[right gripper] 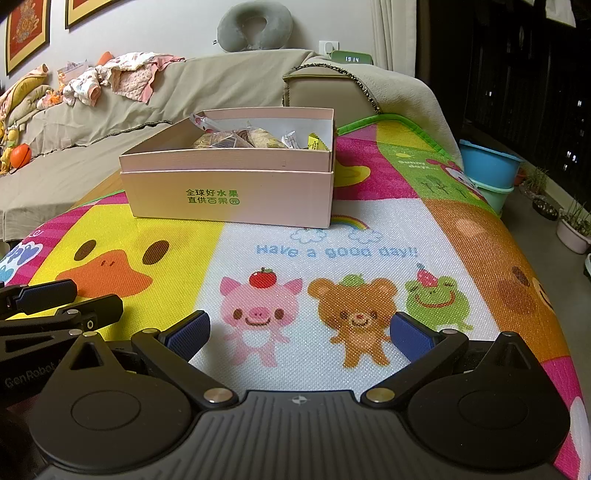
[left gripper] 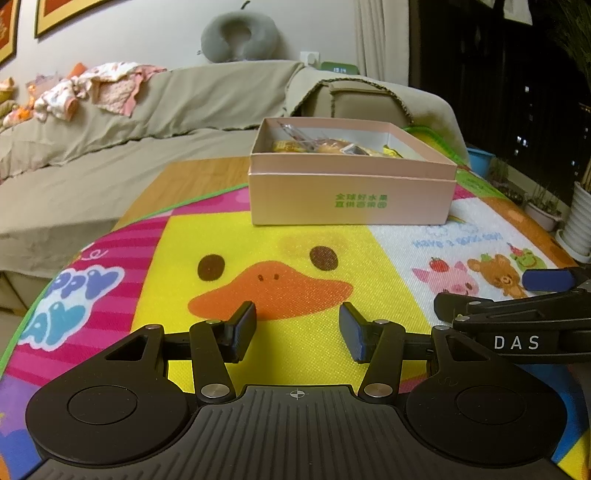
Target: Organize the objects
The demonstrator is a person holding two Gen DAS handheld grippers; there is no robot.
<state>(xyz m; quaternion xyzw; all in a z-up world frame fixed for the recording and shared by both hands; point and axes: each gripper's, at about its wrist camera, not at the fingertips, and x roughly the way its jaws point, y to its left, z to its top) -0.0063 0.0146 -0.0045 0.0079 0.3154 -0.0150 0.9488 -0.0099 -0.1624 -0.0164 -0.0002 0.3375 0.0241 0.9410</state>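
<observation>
A pink cardboard box (left gripper: 351, 197) with green lettering stands on a colourful cartoon play mat (left gripper: 295, 251). It holds several wrapped snacks (left gripper: 321, 146). The box also shows in the right wrist view (right gripper: 229, 199), with the snacks (right gripper: 255, 140) inside. My left gripper (left gripper: 297, 330) is open and empty, low over the duck picture, well short of the box. My right gripper (right gripper: 299, 336) is open and empty over the pig and bear pictures. Each gripper shows at the edge of the other's view: the right gripper (left gripper: 546, 280) and the left gripper (right gripper: 48, 295).
A sofa with a beige cover (left gripper: 129, 122) runs behind the mat, with baby clothes (left gripper: 92, 92) and a grey neck pillow (left gripper: 240, 35) on it. Blue and green tubs (right gripper: 487, 173) and plant pots (right gripper: 572, 229) stand at the right. An orange ball (right gripper: 20, 155) lies far left.
</observation>
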